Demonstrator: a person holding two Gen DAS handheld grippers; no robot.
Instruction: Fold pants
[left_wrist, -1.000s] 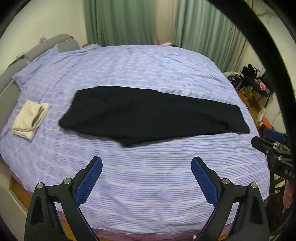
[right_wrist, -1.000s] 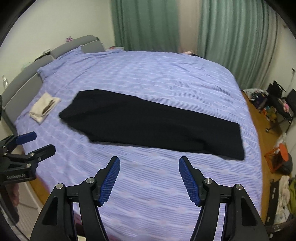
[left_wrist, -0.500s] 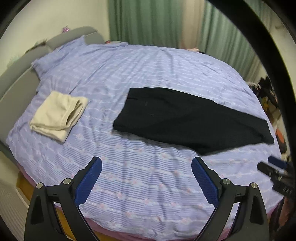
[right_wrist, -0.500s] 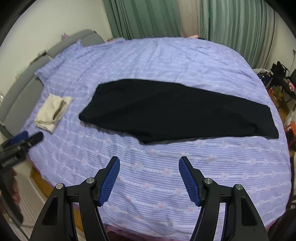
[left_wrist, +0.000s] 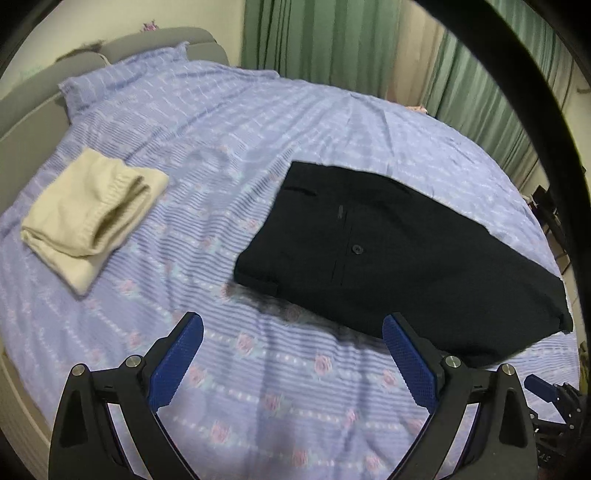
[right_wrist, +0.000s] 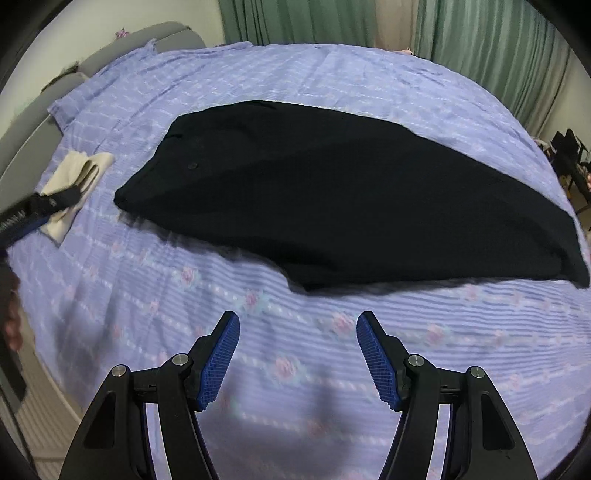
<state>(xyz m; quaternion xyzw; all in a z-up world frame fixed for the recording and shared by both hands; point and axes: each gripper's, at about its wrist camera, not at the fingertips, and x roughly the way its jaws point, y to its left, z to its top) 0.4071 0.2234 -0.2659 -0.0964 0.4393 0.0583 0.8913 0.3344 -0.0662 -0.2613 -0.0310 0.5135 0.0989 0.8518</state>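
Black pants (left_wrist: 388, 254) lie flat on the purple striped bedspread (left_wrist: 229, 122), folded lengthwise, waist with a button to the left, legs running right. They also show in the right wrist view (right_wrist: 343, 192). My left gripper (left_wrist: 291, 328) is open and empty, just above the bed near the waist's front corner. My right gripper (right_wrist: 297, 325) is open and empty, in front of the pants' near edge. The left gripper also shows at the left edge of the right wrist view (right_wrist: 33, 212).
A folded cream garment (left_wrist: 92, 218) lies on the bed to the left of the pants. A grey headboard (left_wrist: 33, 107) runs along the far left. Green curtains (left_wrist: 332, 40) hang behind the bed. Furniture and clutter (right_wrist: 569, 155) stand at the right.
Both grippers have moved closer to the bed and the pants. The left gripper has swung left toward the waist end; the cream garment looks larger. Both stay open.
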